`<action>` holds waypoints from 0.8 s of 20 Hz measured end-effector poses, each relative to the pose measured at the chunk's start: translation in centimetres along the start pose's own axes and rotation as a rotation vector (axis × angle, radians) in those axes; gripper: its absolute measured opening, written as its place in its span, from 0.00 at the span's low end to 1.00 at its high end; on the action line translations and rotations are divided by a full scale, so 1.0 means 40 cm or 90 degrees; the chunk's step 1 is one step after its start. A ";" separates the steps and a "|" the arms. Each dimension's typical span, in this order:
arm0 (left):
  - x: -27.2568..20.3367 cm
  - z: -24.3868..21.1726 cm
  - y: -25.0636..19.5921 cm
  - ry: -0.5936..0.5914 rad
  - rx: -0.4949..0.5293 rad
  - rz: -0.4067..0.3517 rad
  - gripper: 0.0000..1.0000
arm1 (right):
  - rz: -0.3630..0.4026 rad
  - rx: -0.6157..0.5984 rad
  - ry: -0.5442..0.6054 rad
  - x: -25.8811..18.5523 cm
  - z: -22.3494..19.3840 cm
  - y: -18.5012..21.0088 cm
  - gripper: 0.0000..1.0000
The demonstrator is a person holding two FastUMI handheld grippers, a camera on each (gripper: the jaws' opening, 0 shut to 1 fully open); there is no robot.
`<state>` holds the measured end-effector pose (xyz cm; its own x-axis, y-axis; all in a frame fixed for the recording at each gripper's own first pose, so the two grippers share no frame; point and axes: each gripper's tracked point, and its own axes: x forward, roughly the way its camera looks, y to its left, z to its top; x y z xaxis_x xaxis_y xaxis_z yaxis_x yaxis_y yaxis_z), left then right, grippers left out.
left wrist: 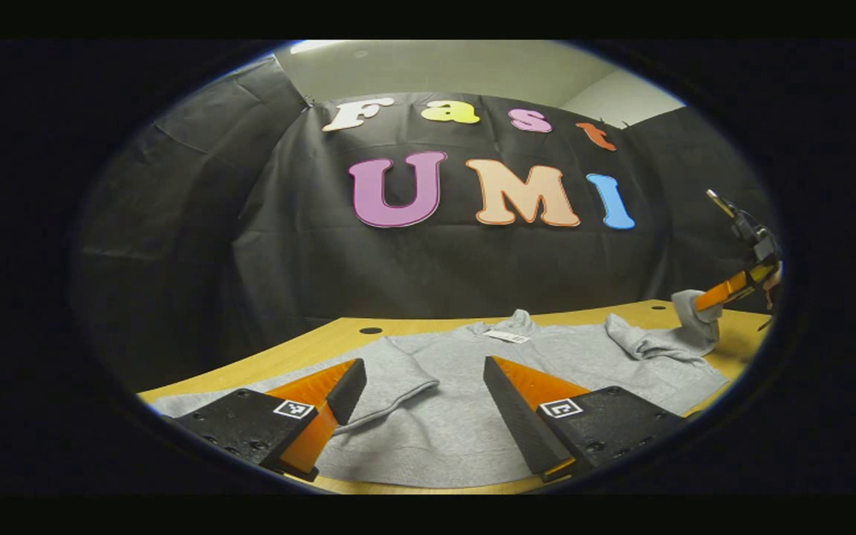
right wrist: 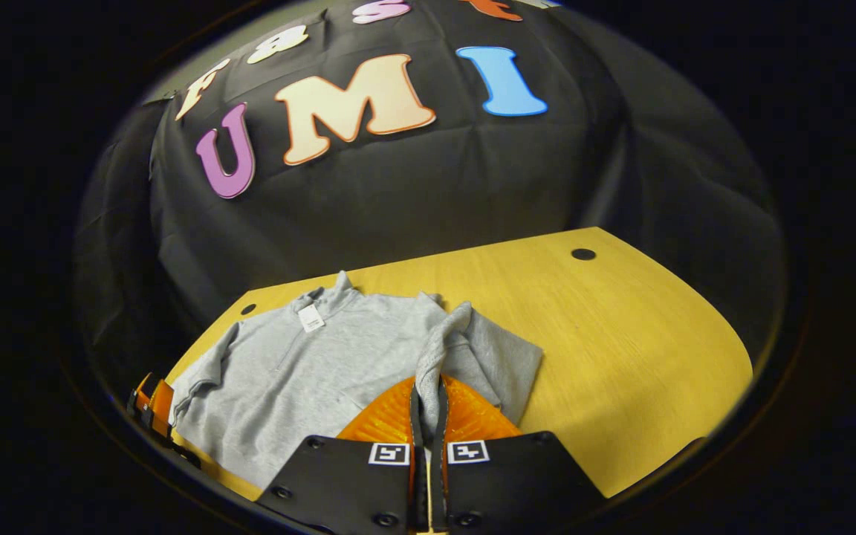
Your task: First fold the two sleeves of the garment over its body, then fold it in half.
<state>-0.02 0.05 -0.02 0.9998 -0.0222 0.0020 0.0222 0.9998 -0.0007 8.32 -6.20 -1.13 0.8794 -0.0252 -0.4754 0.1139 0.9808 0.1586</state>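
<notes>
Grey garment (left wrist: 465,386) flat on wooden table (right wrist: 621,334), centre frame. Right gripper (right wrist: 428,394) clamped on right sleeve (right wrist: 439,349), lifted, bottom centre. Left gripper (left wrist: 420,386) jaws apart, hovering over near hem, left sleeve (left wrist: 391,375) between fingers.

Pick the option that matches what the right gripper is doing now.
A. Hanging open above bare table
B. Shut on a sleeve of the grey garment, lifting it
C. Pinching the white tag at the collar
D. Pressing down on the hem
B: in the right gripper view the right gripper has its fingers closed with the grey sleeve pinched between them and raised off the garment.
</notes>
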 end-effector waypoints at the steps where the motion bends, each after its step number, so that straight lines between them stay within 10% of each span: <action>1: 0.000 0.002 0.001 0.000 0.000 0.000 0.94 | 0.020 -0.005 -0.001 0.016 0.010 0.047 0.04; 16: 0.001 0.000 0.004 0.000 0.000 0.002 0.94 | 0.217 -0.149 0.041 0.196 0.001 0.650 0.04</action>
<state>0.02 0.19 0.00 0.9998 -0.0194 0.0016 0.0194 0.9998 -0.0008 18.21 19.09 -0.69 0.8173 0.3135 -0.4834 -0.2935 0.9485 0.1190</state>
